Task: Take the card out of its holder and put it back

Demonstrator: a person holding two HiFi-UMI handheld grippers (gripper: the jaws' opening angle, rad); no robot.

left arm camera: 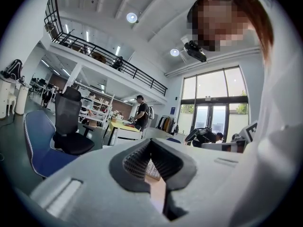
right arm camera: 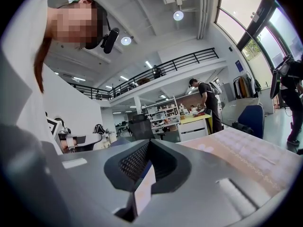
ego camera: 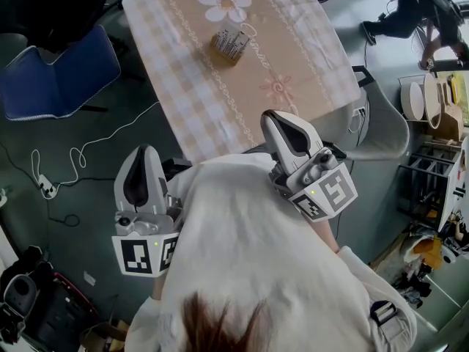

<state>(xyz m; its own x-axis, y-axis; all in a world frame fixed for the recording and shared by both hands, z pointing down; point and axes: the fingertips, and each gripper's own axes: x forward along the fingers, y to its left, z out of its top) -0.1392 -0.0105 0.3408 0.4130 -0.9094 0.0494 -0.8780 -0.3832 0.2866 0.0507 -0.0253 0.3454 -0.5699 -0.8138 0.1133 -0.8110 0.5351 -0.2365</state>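
Right gripper (ego camera: 273, 116): jaws pressed together, nothing between them, held close to the body at the table's near edge. Left gripper (ego camera: 143, 151): likewise closed and empty, off the near corner. Card holder (ego camera: 227, 48) stands well ahead of both on the checked tablecloth (ego camera: 183, 101), towards the far side, untouched. The card (ego camera: 234, 40) appears seated in it. Judged: pre-reach, extraction not begun. Next move calls for carrying a gripper forward, parting its jaws and lining up on the card's top edge. The other may need to steady the holder
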